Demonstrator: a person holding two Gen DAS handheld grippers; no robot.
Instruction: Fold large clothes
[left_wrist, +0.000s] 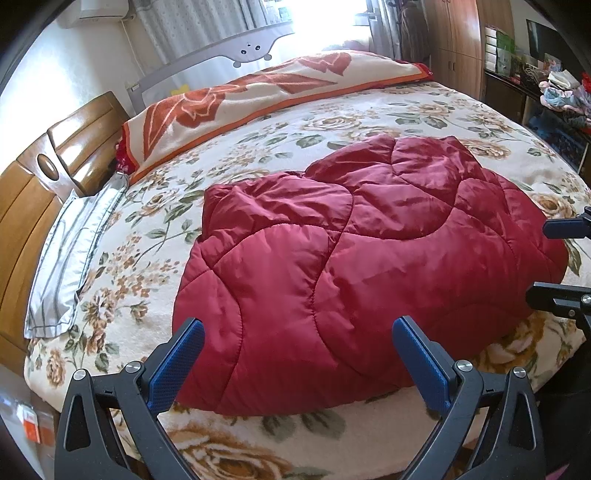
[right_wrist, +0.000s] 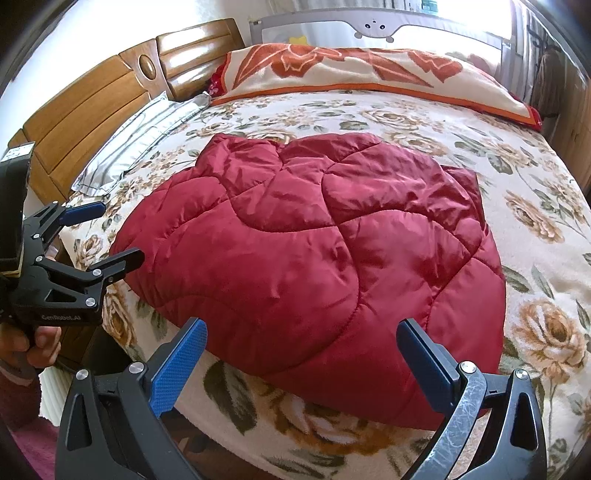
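A dark red quilted padded garment (left_wrist: 351, 266) lies bunched in a rounded heap on the floral bed cover (left_wrist: 258, 122), near the bed's front edge. It also shows in the right wrist view (right_wrist: 314, 258). My left gripper (left_wrist: 298, 332) is open and empty, its blue pads just above the garment's near edge. My right gripper (right_wrist: 302, 332) is open and empty, held over the garment's near edge. The left gripper also appears at the left of the right wrist view (right_wrist: 107, 232), open. The right gripper's fingers (left_wrist: 554, 295) show at the right edge of the left wrist view.
A folded orange-and-cream flowered blanket (left_wrist: 258, 92) lies along the far side of the bed. A grey striped pillow (left_wrist: 70, 258) rests against the wooden headboard (left_wrist: 44, 173). A grey bed rail (right_wrist: 376, 29) stands behind. Shelves with clutter (left_wrist: 554, 92) stand at the right.
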